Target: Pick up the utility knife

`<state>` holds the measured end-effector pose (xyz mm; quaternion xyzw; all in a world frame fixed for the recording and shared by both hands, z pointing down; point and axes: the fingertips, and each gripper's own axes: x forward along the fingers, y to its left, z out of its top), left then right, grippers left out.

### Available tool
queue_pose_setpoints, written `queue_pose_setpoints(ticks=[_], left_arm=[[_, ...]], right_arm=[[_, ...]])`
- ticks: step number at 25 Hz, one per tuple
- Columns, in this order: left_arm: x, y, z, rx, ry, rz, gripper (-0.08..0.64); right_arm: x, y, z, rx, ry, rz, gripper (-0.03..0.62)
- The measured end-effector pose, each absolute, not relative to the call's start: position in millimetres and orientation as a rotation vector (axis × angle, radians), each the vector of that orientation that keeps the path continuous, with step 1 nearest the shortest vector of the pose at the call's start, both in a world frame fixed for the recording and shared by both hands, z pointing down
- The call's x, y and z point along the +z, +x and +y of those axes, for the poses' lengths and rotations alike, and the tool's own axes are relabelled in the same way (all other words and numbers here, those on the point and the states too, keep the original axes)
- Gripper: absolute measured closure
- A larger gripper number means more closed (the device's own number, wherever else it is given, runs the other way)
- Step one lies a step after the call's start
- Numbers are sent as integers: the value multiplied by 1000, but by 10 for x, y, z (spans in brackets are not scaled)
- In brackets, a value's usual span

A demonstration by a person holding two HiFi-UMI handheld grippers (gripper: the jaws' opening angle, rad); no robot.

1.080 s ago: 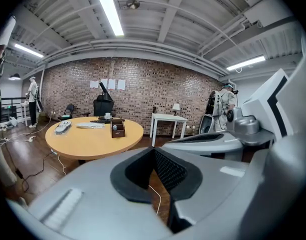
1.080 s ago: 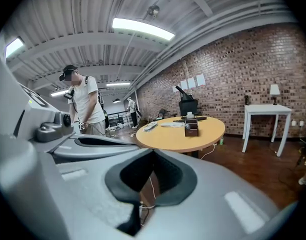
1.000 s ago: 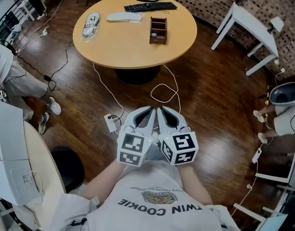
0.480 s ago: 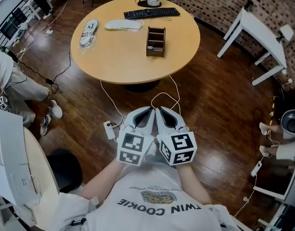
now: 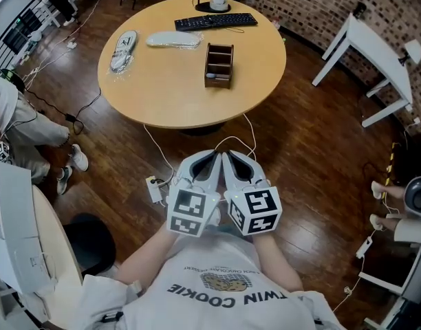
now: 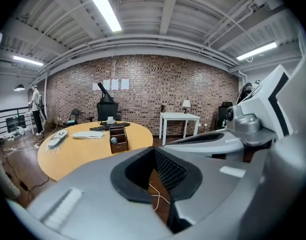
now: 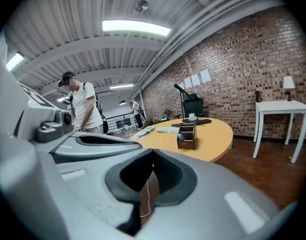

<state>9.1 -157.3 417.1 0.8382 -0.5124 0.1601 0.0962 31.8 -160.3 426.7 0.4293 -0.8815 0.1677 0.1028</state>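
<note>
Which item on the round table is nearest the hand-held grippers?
The brown wooden organizer, the compartmented box; the black keyboard and white package lie farther off.

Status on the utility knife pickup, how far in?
Nothing done yet. In hand: nothing; left claw and right claw are both shut and empty, side by side above the floor, short of the round table. Left: reach the table, find the knife (not discernible from here), open a claw, grip, lift.

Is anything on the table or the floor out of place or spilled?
Only loose white cables stand out: they run from under the round table and lie looped on the floor by a power strip. Nothing looks spilled.
</note>
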Motion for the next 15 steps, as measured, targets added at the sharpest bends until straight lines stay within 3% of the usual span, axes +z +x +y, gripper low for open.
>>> queue_pose_setpoints(ticks=[15], left_arm=[[4306, -3, -2413, 459, 2506, -1464, 554]], right_arm=[[4335, 228, -2421, 469, 1313, -2565, 591]])
